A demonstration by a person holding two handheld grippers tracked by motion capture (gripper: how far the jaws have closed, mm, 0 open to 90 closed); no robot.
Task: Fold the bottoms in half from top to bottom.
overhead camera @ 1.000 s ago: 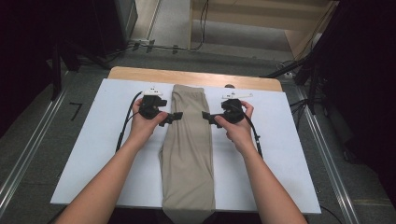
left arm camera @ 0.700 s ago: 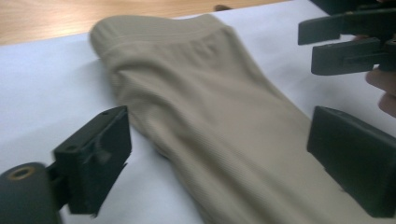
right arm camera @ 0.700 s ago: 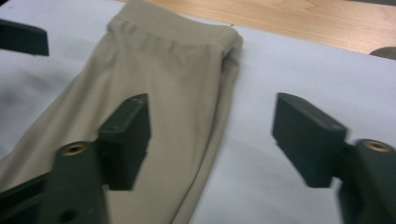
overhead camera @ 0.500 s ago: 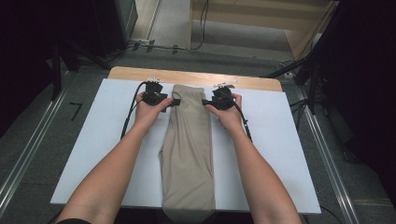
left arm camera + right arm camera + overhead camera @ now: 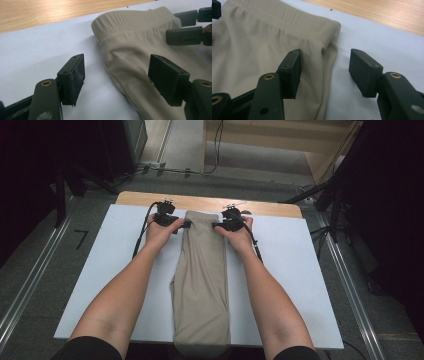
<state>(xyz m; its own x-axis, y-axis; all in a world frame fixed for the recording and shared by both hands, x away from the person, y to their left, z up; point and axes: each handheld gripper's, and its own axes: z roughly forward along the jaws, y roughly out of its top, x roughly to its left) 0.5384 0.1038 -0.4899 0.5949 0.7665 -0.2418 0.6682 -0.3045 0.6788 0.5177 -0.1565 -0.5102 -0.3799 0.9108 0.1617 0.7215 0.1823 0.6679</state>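
Note:
Folded beige trousers [image 5: 202, 280] lie lengthwise down the middle of the white board [image 5: 100, 270], waistband [image 5: 135, 18] at the far end. My left gripper [image 5: 184, 224] stands open at the trousers' left edge just below the waistband. In the left gripper view its jaws [image 5: 117, 72] straddle that edge, one pad over the white board and one over the cloth. My right gripper [image 5: 216, 225] is open at the opposite edge, and the cloth's side fold [image 5: 329, 57] lies between its jaws [image 5: 328, 72]. Neither gripper holds anything.
The white board rests on a wooden table [image 5: 270, 208] whose bare strip shows at the far edge. Metal rails [image 5: 350, 285] run along both sides on the grey floor. A black cable [image 5: 141, 232] trails from the left gripper. The board has free room on both sides of the trousers.
Both grippers have moved away from the person, up along the trousers' edges to the waistband end. Their jaws have stayed open, and the trousers have not shifted.

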